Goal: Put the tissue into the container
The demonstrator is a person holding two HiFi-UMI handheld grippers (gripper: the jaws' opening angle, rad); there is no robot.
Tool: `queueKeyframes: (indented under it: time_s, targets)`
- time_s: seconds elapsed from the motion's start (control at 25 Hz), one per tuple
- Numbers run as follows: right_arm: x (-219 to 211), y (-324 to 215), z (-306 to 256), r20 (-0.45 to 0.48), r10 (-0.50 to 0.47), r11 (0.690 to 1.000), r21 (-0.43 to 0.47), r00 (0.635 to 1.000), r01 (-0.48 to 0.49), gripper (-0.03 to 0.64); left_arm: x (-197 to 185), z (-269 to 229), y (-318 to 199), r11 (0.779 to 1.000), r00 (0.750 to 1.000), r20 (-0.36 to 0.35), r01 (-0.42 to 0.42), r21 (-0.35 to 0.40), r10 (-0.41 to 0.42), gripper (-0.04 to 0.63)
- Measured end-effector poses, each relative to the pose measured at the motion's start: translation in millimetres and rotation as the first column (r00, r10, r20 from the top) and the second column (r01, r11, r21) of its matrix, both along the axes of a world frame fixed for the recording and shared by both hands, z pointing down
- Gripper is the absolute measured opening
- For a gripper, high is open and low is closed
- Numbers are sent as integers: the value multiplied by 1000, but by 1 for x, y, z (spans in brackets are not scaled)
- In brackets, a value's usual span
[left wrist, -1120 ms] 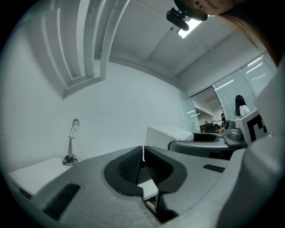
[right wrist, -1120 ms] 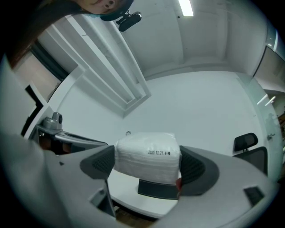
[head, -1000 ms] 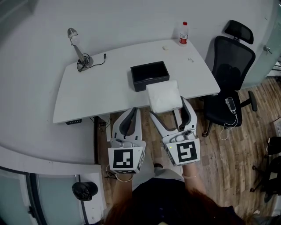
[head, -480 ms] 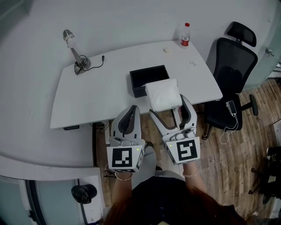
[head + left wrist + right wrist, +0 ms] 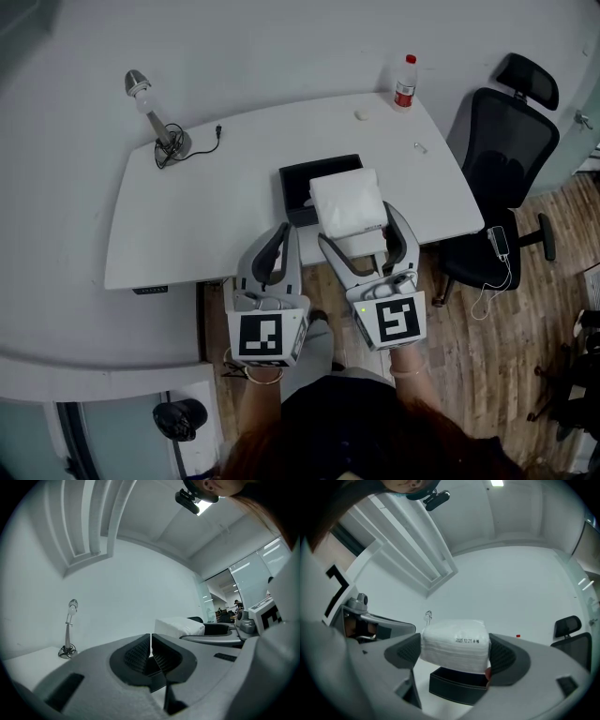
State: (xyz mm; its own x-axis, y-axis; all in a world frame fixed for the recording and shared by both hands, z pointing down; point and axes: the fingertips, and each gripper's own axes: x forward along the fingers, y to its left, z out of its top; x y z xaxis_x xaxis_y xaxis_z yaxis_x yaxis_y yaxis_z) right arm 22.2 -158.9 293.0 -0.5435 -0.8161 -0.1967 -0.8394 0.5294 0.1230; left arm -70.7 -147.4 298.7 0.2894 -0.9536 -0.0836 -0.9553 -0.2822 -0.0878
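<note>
Two tools show at the near edge of a white surface (image 5: 206,216) with rounded corners. The right tool (image 5: 356,225) pinches a white tissue pack (image 5: 347,202) between its dark pads, one on each side; a small date is printed on the wrapper. From the head view the pack overlaps the near right part of the black container (image 5: 298,187), an open rectangular box lying near the middle of the surface. In the right gripper view the pack is in the air, with the open container (image 5: 457,684) just under it. The left tool (image 5: 284,232) is held beside the right one, its jaws pressed together with nothing in them.

At the far left corner of the surface stands a silver desk lamp (image 5: 155,117) with its cable coiled at the base. At the far right corner stands a clear bottle (image 5: 405,82) with a red cap, and a small pale object (image 5: 362,115) lies near it. A black mesh office chair (image 5: 506,159) stands at the right end, on a wooden floor (image 5: 487,347). A plain pale wall (image 5: 281,47) runs behind the surface.
</note>
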Motion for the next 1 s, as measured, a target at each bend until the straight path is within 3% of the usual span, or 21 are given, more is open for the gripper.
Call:
queueKeyframes:
  time_s: [1.0]
  targets:
    - [-38, -95, 32, -65, 37, 996, -84, 997, -43, 436, -36, 9, -93, 998, 999, -16, -43, -39, 42, 34]
